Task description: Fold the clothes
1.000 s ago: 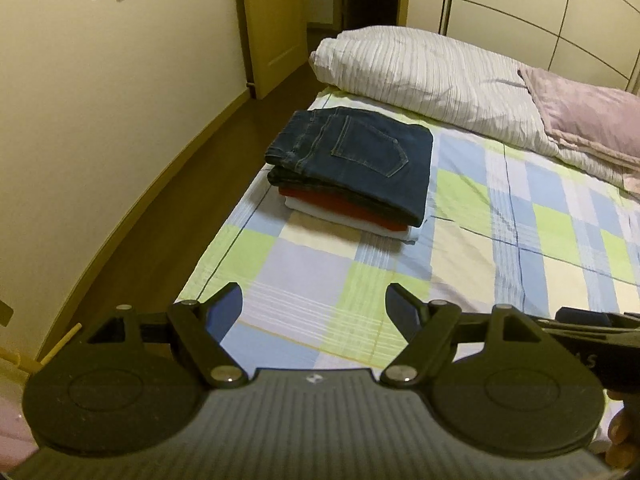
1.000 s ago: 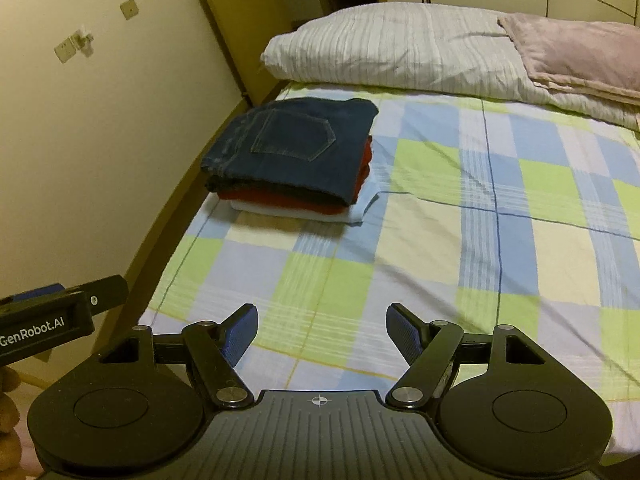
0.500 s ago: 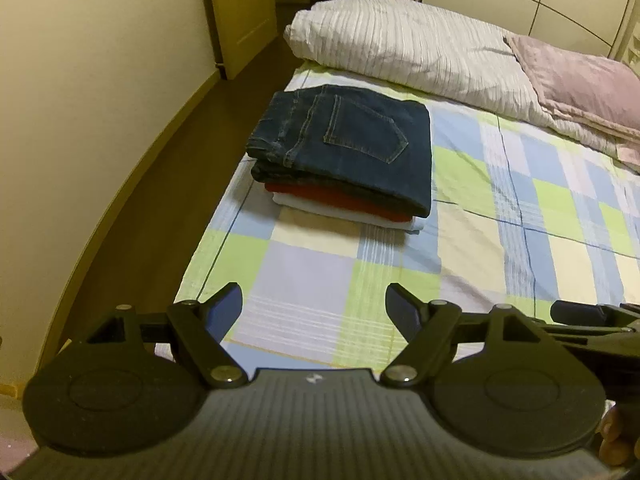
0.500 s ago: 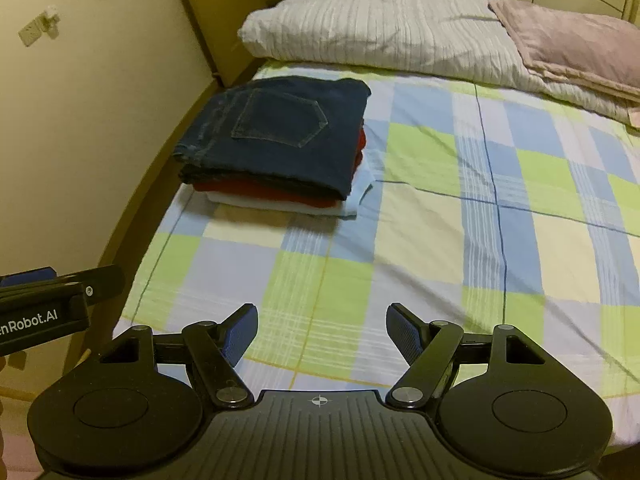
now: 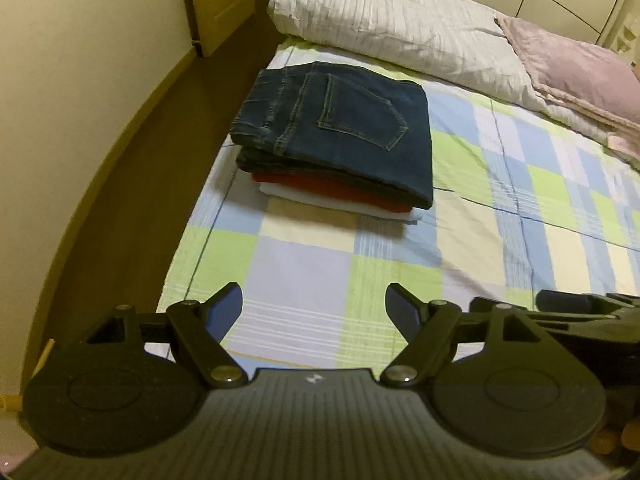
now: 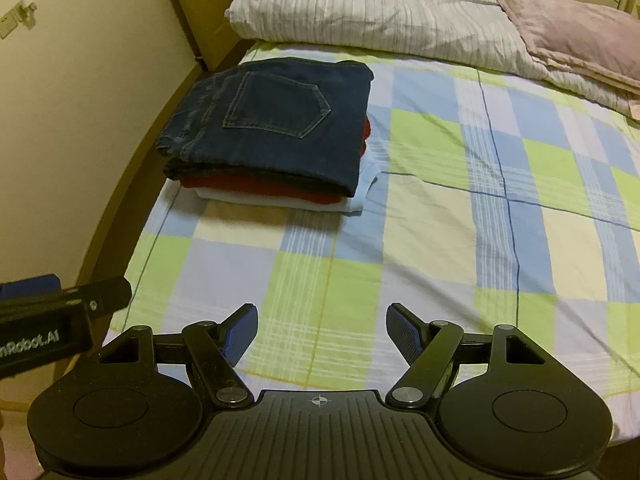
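A stack of folded clothes lies on the checked bed sheet (image 5: pixel 500 240) near the left edge. Dark blue jeans (image 5: pixel 344 132) are on top, over a red garment (image 5: pixel 340 190) and a white one (image 5: pixel 320 202). The jeans (image 6: pixel 276 128), red garment (image 6: pixel 260 184) and white garment (image 6: pixel 280 200) also show in the right wrist view. My left gripper (image 5: pixel 314 306) is open and empty above the foot of the bed. My right gripper (image 6: pixel 322 326) is open and empty beside it, to its right.
A striped white duvet (image 5: pixel 400 28) and a pink blanket (image 5: pixel 572 68) lie across the head of the bed. A wall (image 5: pixel 80 80) and brown floor strip (image 5: pixel 160 152) run along the left side. The left gripper's body (image 6: pixel 44 328) shows at the right view's left edge.
Both grippers have moved forward over the bed toward the clothes stack, which now looks larger. Both stayed open and empty.
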Available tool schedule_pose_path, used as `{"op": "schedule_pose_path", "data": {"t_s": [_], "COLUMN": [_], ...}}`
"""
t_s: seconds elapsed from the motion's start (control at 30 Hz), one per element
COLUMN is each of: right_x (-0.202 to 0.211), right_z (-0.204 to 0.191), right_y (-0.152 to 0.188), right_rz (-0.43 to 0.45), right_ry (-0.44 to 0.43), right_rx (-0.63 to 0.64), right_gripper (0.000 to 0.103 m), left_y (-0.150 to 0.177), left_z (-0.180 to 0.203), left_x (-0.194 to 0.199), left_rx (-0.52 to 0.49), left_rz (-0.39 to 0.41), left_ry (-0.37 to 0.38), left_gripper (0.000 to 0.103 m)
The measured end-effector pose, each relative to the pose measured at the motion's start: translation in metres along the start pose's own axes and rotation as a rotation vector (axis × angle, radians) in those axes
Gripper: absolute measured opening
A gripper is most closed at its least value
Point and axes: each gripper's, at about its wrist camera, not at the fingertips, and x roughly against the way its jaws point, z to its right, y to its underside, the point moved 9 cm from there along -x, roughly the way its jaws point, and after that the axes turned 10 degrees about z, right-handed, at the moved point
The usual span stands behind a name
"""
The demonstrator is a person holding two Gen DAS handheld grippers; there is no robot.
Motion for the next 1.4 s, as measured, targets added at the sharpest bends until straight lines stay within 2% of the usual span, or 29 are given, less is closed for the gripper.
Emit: {"op": "schedule_pose_path", "data": {"t_s": [0.27, 0.63, 1.4], "right_x": [-0.006, -0.021, -0.050], "right_z": [-0.013, -0.035, -0.037], "right_y": [-0.011, 0.002, -0.006], "right_rz": [-0.016, -0.072, -0.100], "right_ry": [0.011, 0.005, 0.063], "right_rx": [-0.003, -0.005, -0.064], "right_gripper": [0.074, 0.074, 0.074], "left_y": [-0.009, 0.002, -0.013], "left_z": [-0.012, -0.031, -0.035], "left_x": [-0.004, -0.021, -0.055], "left_rx": [-0.020, -0.045, -0.114], "left_rz": [-0.016, -0.072, -0.081], "left_ry": [-0.009, -0.017, 0.039], "left_gripper": [0.076, 0.076, 0.076]}}
